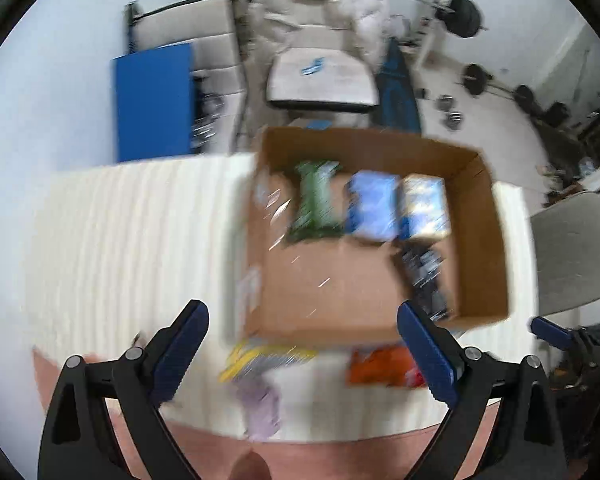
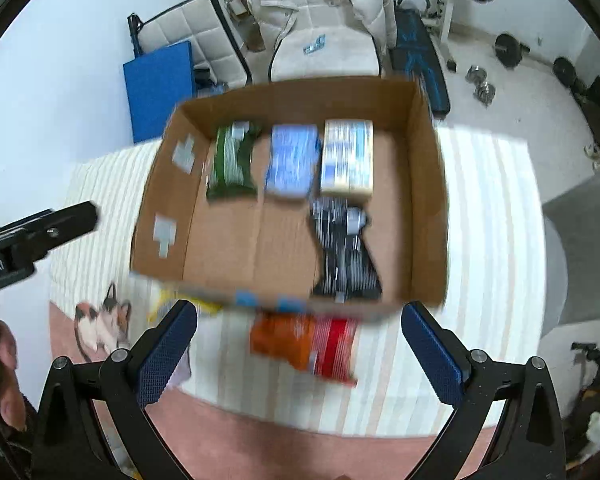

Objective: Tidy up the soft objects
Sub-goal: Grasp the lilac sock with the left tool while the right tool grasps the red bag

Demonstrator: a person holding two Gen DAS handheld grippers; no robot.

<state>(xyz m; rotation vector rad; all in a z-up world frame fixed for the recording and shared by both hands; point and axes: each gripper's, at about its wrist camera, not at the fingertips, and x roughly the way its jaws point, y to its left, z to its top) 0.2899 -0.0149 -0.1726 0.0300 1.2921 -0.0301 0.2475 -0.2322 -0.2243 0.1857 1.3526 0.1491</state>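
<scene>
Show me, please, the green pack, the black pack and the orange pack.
Green pack [image 2: 231, 164]: right wrist view, middle of the pack.
Black pack [image 2: 346, 252]: right wrist view, centre of its striped face.
Orange pack [image 2: 284, 338]: right wrist view, its orange part, outside the box.

Brown cardboard box [image 2: 424, 184]; inside a green pack [image 2: 230, 164], blue pack [image 2: 290, 164], white-blue pack [image 2: 348, 160], black-white striped pack [image 2: 344, 252]. Outside an orange-red pack [image 2: 308, 344], yellow pack [image 1: 260, 358], lilac pack [image 1: 260, 408]. Cream striped cloth [image 2: 488, 280] with cat print [image 2: 100, 324].
</scene>
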